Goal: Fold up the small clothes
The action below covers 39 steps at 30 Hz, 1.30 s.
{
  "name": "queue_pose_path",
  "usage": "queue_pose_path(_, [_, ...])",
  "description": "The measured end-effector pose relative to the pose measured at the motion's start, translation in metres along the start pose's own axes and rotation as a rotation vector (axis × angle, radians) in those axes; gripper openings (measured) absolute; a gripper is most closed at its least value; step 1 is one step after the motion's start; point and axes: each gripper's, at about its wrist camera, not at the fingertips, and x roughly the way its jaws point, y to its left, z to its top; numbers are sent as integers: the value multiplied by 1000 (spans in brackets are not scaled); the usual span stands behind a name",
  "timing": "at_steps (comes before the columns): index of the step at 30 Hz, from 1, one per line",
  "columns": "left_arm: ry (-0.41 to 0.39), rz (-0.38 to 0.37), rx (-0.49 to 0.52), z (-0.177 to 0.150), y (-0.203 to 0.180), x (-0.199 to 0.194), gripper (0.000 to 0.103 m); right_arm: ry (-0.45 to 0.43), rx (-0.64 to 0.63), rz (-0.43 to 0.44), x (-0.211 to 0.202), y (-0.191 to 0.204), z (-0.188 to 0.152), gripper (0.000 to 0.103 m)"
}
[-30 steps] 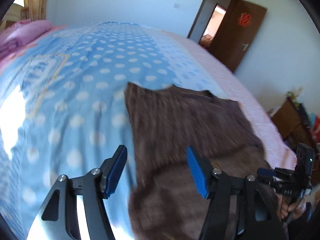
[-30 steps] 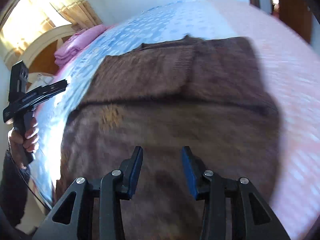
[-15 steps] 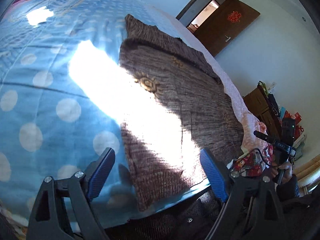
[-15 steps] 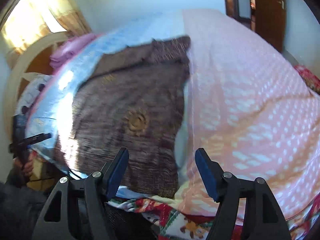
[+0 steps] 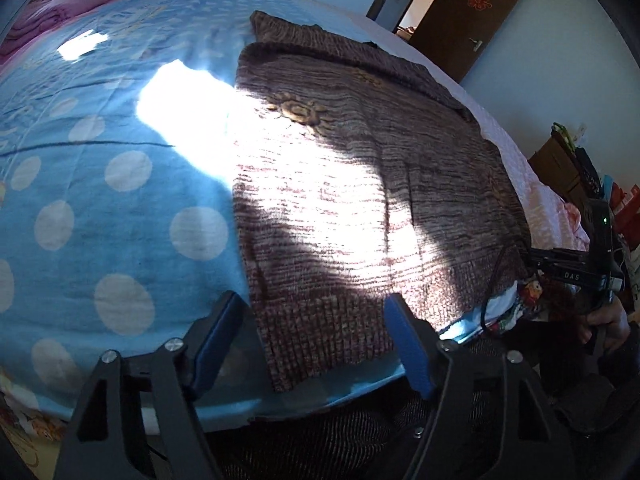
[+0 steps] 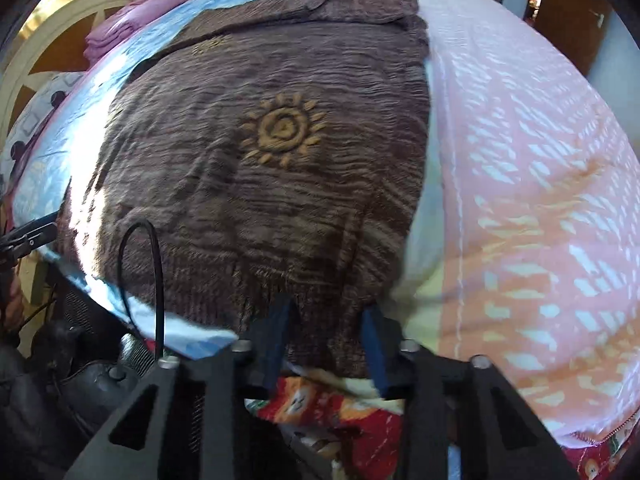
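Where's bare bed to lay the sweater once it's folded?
Two open patches: the blue dotted sheet left of the brown sweater, up to the pink pillows; and the pink sheet on its right. The near edge is crowded: left gripper and right gripper both at the hem.

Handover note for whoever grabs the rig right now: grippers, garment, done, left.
Left gripper: jaws open, straddling the brown sweater hem at its left corner; nothing held.
Right gripper: jaws open at the right hem corner, fabric between them, not clamped.
Sweater lies flat across the blue dotted blanket and the pink bedspread, sun motif up, top edge turned over at the far end.
Done: spread out.
Left: grip both hem corners, then fold.
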Motion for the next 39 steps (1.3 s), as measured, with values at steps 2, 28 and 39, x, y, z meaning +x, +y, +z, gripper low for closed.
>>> queue_pose_path(2, [6,-18,-34,5,7,-2,13,-18,54,62,-6,-10,3,12])
queue_pose_path(28, [-191,-78,246,115,23,-64,72,-316,356,445,-2,-43,160,33])
queue_pose_path(39, [154,-293,98,7,24,-7,72,-174,-2,496,-17,84,67,72])
